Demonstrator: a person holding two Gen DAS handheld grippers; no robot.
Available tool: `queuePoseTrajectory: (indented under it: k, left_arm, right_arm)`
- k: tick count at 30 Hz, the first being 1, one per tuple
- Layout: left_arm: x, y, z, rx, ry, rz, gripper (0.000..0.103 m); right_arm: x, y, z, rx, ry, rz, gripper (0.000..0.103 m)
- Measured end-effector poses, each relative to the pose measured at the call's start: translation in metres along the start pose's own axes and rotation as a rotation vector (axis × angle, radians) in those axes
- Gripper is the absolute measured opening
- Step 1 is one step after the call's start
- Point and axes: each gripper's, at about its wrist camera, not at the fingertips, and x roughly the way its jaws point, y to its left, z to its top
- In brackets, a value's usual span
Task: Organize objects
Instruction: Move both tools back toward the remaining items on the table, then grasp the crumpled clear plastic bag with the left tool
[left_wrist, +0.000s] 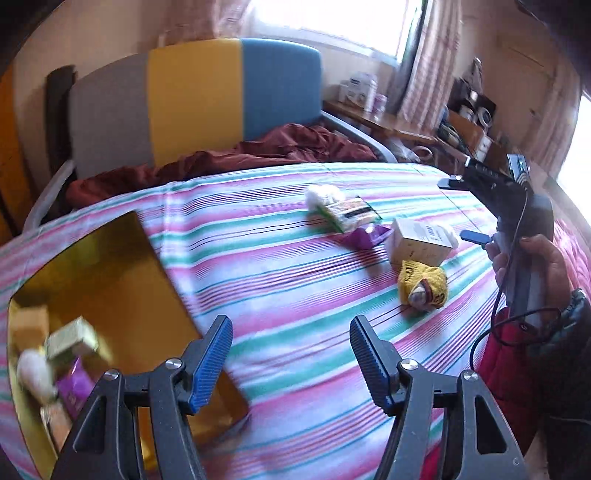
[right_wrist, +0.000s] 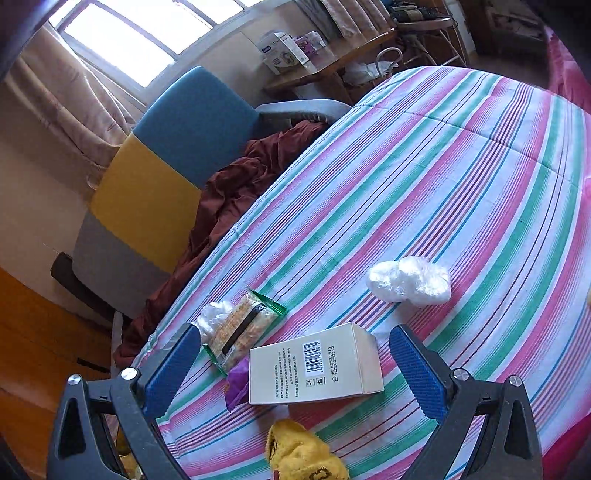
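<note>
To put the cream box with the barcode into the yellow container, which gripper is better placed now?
Probably right. The right gripper is open, with the cream box lying between its fingers. The left gripper is open over bare sheet beside the yellow container, with the box farther off.

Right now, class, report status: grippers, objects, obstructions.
Left gripper and right gripper open, empty. Cream box between right fingers, untouched. Gold bin partly filled. Nothing obstructing.

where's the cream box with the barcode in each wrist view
Left wrist view: the cream box lies right of centre on the striped bedspread, just above the yellow cloth.
Right wrist view: the box lies low in the middle, barcode up, between the open jaws.
Shared landmark: the yellow cloth, right next to the box in both.
</note>
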Motion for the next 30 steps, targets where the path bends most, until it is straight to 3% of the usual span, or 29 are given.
queuePoseTrajectory:
  k: [9,22,30]
  left_arm:
    - [0.051,-0.022,0.040,0.033,0.070,-0.034,0.067]
    - [0.141,-0.023,0.134,0.059,0.051,-0.023,0.067]
    - [0.205,-0.031,0.168,0.080,0.081,-0.060,0.067]
  right_arm:
    - [0.002,0.004,-0.007,0.012,0.042,0.074,0.103]
    - [0.003,0.014,-0.014,-0.011,0.101,0.170,0.103]
    - [0.002,0.009,-0.014,0.031,0.111,0.224,0.103]
